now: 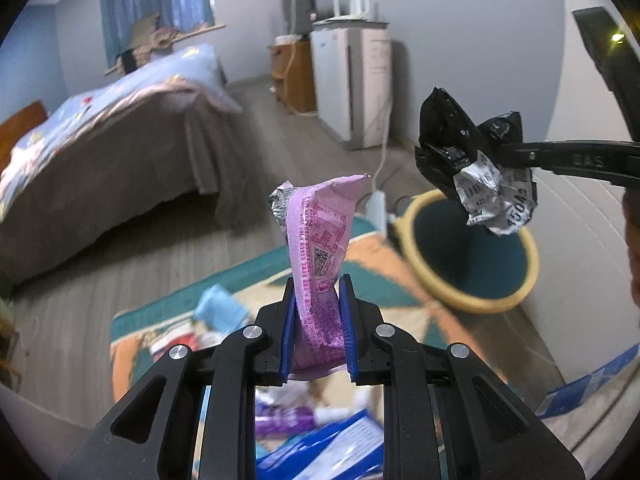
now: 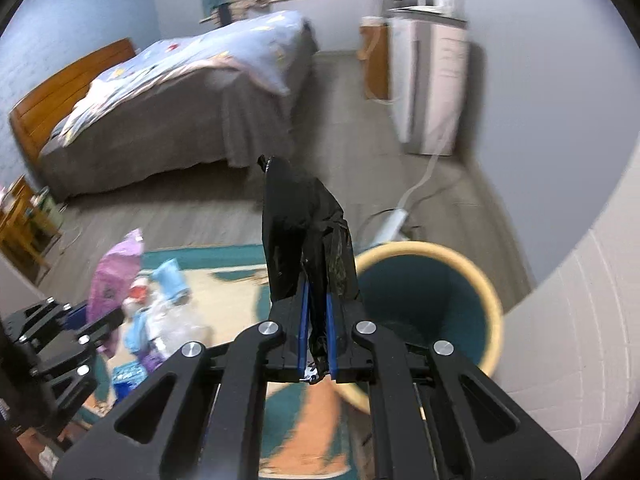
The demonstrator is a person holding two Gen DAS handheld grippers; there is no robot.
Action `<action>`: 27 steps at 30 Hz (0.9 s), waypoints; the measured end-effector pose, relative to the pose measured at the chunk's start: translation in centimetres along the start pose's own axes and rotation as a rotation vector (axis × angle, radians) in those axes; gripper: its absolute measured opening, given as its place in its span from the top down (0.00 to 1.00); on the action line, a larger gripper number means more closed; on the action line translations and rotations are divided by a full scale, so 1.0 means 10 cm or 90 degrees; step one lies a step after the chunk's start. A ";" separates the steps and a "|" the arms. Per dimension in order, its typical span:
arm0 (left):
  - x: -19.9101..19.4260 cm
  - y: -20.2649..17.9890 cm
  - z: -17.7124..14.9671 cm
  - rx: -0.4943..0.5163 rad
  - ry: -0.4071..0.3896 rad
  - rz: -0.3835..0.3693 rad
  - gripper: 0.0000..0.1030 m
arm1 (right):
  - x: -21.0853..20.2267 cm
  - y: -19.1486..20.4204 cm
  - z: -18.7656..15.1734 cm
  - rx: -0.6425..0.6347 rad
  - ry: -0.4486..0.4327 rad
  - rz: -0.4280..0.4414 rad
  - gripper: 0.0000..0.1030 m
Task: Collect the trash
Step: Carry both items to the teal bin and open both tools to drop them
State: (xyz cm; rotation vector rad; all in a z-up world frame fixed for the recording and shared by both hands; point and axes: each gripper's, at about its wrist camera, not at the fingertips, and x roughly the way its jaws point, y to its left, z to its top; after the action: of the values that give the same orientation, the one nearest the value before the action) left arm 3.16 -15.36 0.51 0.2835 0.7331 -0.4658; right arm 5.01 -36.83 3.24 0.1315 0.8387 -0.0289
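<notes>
My left gripper (image 1: pixel 318 292) is shut on a pink snack wrapper (image 1: pixel 320 240) that stands up between its blue pads, silver inside showing at the top. My right gripper (image 2: pixel 318 304) is shut on a crumpled black wrapper (image 2: pixel 304 232). In the left wrist view that black wrapper (image 1: pixel 460 140), with a white printed patch, hangs from the right gripper's fingers (image 1: pixel 560 156) above the bin. The bin (image 2: pixel 424 300), yellow-rimmed with a teal inside, stands just right of my right gripper. The pink wrapper (image 2: pixel 114 276) and left gripper show at the left of the right wrist view.
More litter lies on the teal and orange rug (image 1: pixel 384 264): a light blue packet (image 2: pixel 172 280), clear plastic and blue boxes (image 1: pixel 340 452). A bed (image 1: pixel 100 152) fills the left. A white cabinet (image 1: pixel 348 80) stands at the far wall, with a cord and power strip (image 2: pixel 394 220) on the floor.
</notes>
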 end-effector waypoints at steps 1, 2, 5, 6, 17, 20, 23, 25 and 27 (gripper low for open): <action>0.02 -0.09 0.06 0.008 -0.004 -0.007 0.79 | 0.01 -0.11 0.00 0.009 -0.002 -0.012 0.93; 0.05 -0.14 0.08 0.013 -0.007 -0.011 0.79 | 0.02 -0.22 0.01 0.017 -0.004 -0.021 0.93; 0.16 -0.39 0.22 0.028 -0.008 -0.030 0.79 | 0.05 -0.48 -0.02 0.046 -0.005 -0.036 0.93; 0.21 -0.48 0.27 0.033 -0.006 -0.039 0.79 | 0.08 -0.57 -0.03 0.056 -0.002 -0.042 0.93; 0.97 -1.24 0.46 0.067 0.048 -0.118 0.79 | 0.61 -1.13 -0.24 0.111 0.082 -0.083 0.93; 1.17 -1.35 0.50 0.074 0.056 -0.123 0.77 | 0.67 -1.21 -0.28 0.124 0.098 -0.087 0.93; 1.32 -1.38 0.53 0.062 0.055 -0.125 0.74 | 0.71 -1.27 -0.30 0.137 0.109 -0.084 0.93; 1.39 -1.39 0.56 0.058 0.057 -0.128 0.71 | 0.71 -1.27 -0.29 0.140 0.110 -0.085 0.92; 1.43 -1.41 0.59 0.057 0.057 -0.123 0.62 | 0.70 -1.26 -0.29 0.143 0.111 -0.087 0.83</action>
State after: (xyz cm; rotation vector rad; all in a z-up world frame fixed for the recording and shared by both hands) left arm 8.77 -34.24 -6.51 0.3202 0.8327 -0.6735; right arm 6.57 -48.80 -5.25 0.2914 1.0159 -0.2437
